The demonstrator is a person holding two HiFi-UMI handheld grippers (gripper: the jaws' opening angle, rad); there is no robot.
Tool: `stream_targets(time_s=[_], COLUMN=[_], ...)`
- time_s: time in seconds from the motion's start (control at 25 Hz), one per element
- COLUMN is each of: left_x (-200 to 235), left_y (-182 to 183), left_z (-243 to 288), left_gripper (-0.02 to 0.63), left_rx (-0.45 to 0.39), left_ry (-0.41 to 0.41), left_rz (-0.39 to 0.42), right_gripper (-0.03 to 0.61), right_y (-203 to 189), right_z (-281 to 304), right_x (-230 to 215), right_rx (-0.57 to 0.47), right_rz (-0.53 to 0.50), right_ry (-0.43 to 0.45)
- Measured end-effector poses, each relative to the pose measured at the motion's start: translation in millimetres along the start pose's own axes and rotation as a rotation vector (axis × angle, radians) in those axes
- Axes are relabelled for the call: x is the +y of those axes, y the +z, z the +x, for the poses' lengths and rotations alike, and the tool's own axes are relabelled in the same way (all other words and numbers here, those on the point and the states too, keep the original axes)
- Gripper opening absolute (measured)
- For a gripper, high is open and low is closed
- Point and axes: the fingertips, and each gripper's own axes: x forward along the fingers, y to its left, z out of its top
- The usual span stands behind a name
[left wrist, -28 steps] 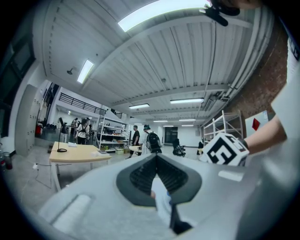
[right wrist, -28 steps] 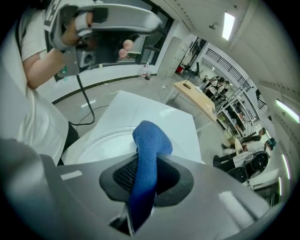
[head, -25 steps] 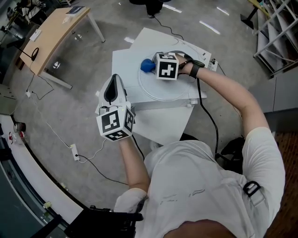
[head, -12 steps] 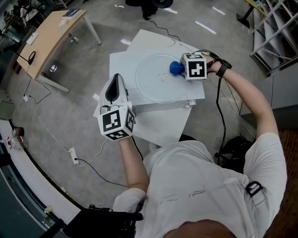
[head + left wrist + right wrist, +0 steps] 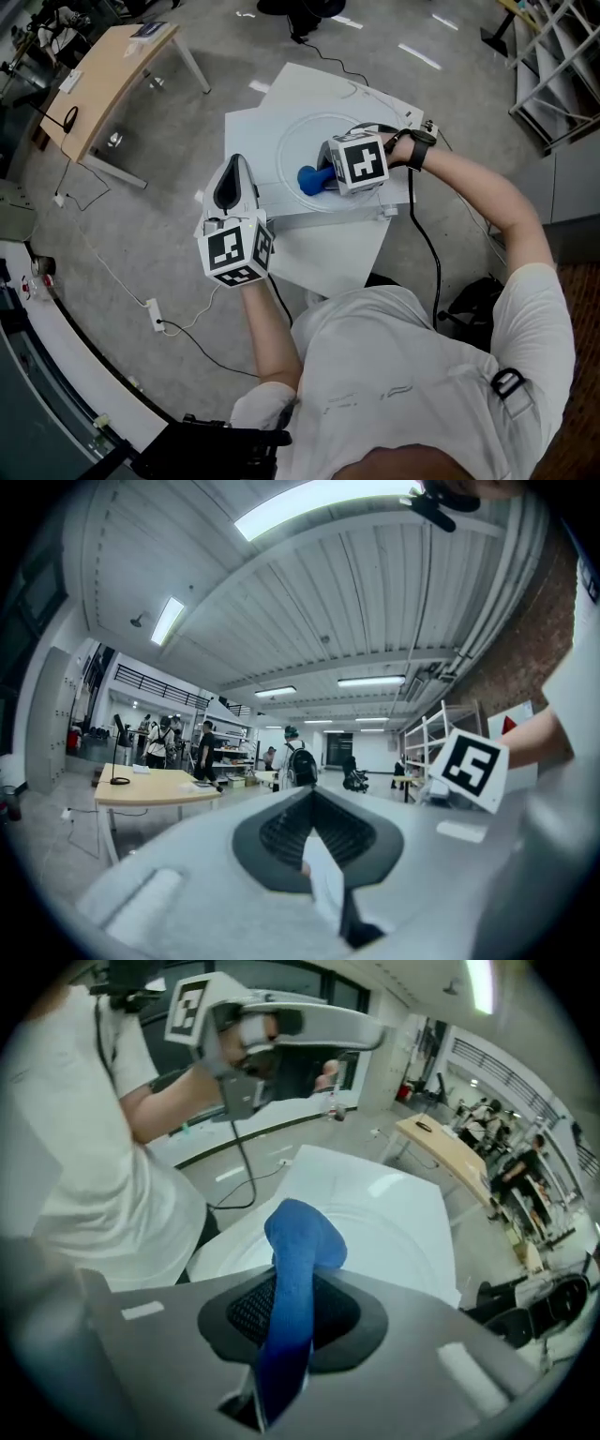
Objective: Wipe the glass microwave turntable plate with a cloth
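jaws clamp blue cloth (image 5: 295,1269) over glass plate (image 5: 394,1241).

A wooden desk (image 5: 103,75) stands at the upper left on the grey floor (image 5: 122,225), a white power strip (image 5: 153,313) lies lower left, metal shelving (image 5: 553,56) fills the upper right, and white boards (image 5: 323,251) sit at centre.

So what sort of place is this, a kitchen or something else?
Probably an open lab or workshop, not a kitchen: a bare concrete floor, a wooden desk, metal shelving, and in the left gripper view people standing about under strip lights.
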Motion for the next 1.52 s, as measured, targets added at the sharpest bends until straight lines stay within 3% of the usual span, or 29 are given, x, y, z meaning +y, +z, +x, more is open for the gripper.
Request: stream_targets(time_s=[0.12,0.2,0.28,0.36,0.48,0.6,0.76,0.92,1.04,1.16,1.32,1.52], left_x=[2.1,1.2,0.0,0.7,2.1,0.3,-5.2,-6.6,-4.2,-1.1,1.0,-1.7], left_y=[-3.3,-4.9,-4.4,-4.2,-7.7,-11.6,-10.4,-7.5,-4.1,-4.9,-6.1,-5.8], left_z=[-2.4,-2.7,-2.8,-3.1,-1.8,0.1,3.0,0.4,-0.9,-3.7,-6.4,-5.7], left_gripper=[0.003,0.003,0.003,0.003,0.003,0.003,0.003,0.003,0.003,0.003,0.003,0.003], left_rx=[0.007,0.012,0.013,0.013,0.018,0.022,0.020,0.015,0.006,0.006,0.009,0.009], left_ry=[0.014,0.016,0.015,0.016,0.014,0.008,-0.010,-0.014,-0.010,0.003,0.014,0.012], left_rz=[0.004,0.007,0.008,0.007,0.002,-0.003,-0.002,-0.019,-0.027,-0.030,-0.030,-0.029], right_gripper=[0.067,0.067,0.066,0.066,0.064,0.064,0.064,0.064,0.066,0.066,0.067,0.067], right_y=[10.4,-0.4,-22.4,-51.6,-104.6,-135.8,-128.3,-85.7,-45.3,-20.3,0.1,-25.4], right_z=[3.5,5.8,6.6,4.2,-5.8,-16.3,-20.8,-8.4,5.8,20.2,23.7,14.7], right_x=[-43.3,-66.3,-83.8,-93.3,-81.5,-50.8,11.1,48.3,39.7,5.5,-30.9,-61.7], right_rx=[-0.013,0.019,0.082,0.145,0.256,0.334,0.331,0.244,0.170,0.157,0.105,0.093], right_rz=[0.065,0.033,-0.026,-0.022,0.102,0.113,0.094,-0.040,-0.111,-0.135,-0.008,0.116], right_ry=[-0.113,-0.156,-0.161,-0.138,-0.042,0.117,0.377,0.509,0.451,0.297,0.167,0.078])
